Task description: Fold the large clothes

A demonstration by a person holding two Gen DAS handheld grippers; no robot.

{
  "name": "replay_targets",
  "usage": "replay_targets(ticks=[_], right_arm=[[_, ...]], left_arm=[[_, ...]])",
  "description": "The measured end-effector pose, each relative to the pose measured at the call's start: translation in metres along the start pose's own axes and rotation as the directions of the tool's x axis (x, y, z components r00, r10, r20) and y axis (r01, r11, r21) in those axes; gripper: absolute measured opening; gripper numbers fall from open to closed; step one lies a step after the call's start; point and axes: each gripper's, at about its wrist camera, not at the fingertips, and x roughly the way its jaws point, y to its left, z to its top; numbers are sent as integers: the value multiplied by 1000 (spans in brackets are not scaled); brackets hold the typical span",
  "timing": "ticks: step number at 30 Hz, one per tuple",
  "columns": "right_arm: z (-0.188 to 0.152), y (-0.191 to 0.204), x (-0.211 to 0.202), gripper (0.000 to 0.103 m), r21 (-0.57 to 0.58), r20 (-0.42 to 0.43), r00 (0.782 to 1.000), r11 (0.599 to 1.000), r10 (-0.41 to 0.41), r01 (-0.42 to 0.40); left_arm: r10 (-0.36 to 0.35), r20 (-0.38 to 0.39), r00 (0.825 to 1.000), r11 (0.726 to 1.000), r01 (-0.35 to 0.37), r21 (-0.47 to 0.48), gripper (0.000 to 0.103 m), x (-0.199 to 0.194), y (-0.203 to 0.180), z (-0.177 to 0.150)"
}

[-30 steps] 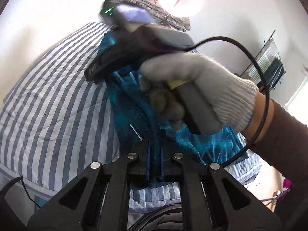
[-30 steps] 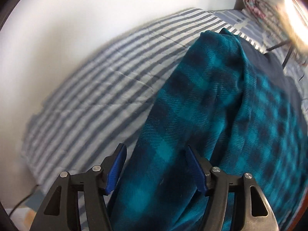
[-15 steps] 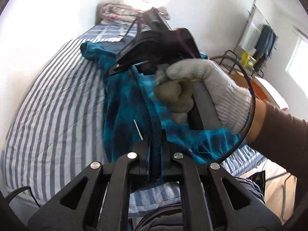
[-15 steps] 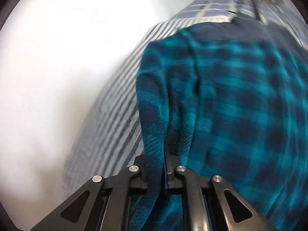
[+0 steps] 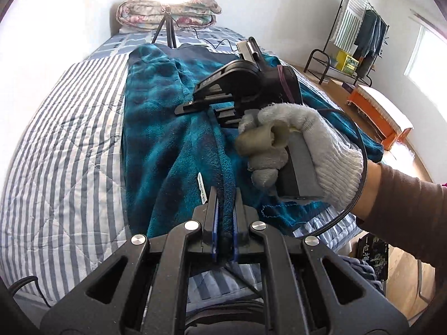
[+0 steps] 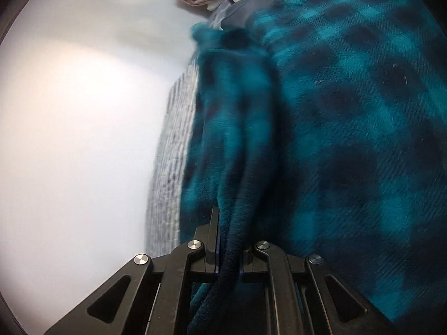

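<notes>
The teal plaid garment is spread on the striped bed. Its dark hem is pinched by the left hand-held gripper at 6 o'clock and by the right hand-held gripper. A fold is judged under way; next, the edge is likely to be carried across evenly.

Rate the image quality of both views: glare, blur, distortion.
Left wrist view: sharp; a blown-out light above the folded quilts; fisheye bends the striped bed. Right wrist view: motion blur smears the teal plaid garment and the stripes; glare at the top; left side a washed-out wall; only the right hand-held gripper is crisp.
</notes>
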Motion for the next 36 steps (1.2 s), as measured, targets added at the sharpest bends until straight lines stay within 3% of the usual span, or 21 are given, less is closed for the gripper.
replay_targets(ticks=[7,8,11,12,14,18,20,24,27,28,31,33,36], right_arm=[[0,27,8,7,-60,-15,996,994,-93,92],[-2,34,7,9,-82,-22,994,991,-106,104],[-6,64,-4,33,-166,-15,985,972,-172,167],[-9,71,-12,35,-197,-6,984,965,-179,174],[-14,89,-33,36,-281,34,977,936,-209,210],[-29,126,-80,38,-440,148,952,845,-267,305],[-32,127,-109,38,-464,149,961,842,-233,276],[-35,135,-166,38,-456,165,980,873,-111,175],[-40,142,-197,39,-460,197,980,879,-38,126],[-42,145,-211,44,-466,218,976,876,-26,127],[-40,152,-222,52,-482,245,969,864,-26,145],[-38,154,-219,52,-494,267,961,845,-73,202],[-30,146,-192,41,-491,246,960,837,-133,241]], left_arm=[[-10,-13,1000,1000,11,20,6,-6,-4,-1],[-17,-17,1000,1000,17,12,10,-10,-2,-2],[-82,-3,997,996,82,-17,20,-34,4,-8],[-107,5,994,994,107,-26,26,-45,7,-11],[-140,24,990,989,141,-44,33,-67,12,-18],[-127,72,989,986,134,-103,33,-103,36,-31],[-97,82,992,984,108,-144,33,-110,53,-34],[-66,115,991,967,92,-239,33,-116,86,-32],[-27,115,993,972,52,-227,33,-112,93,-28],[-28,115,993,974,53,-220,33,-109,94,-27],[-48,95,994,978,66,-199,32,-84,91,-22],[-81,76,994,976,94,-198,22,-63,87,-21],[-115,36,993,977,119,-176,20,-32,75,-22]])
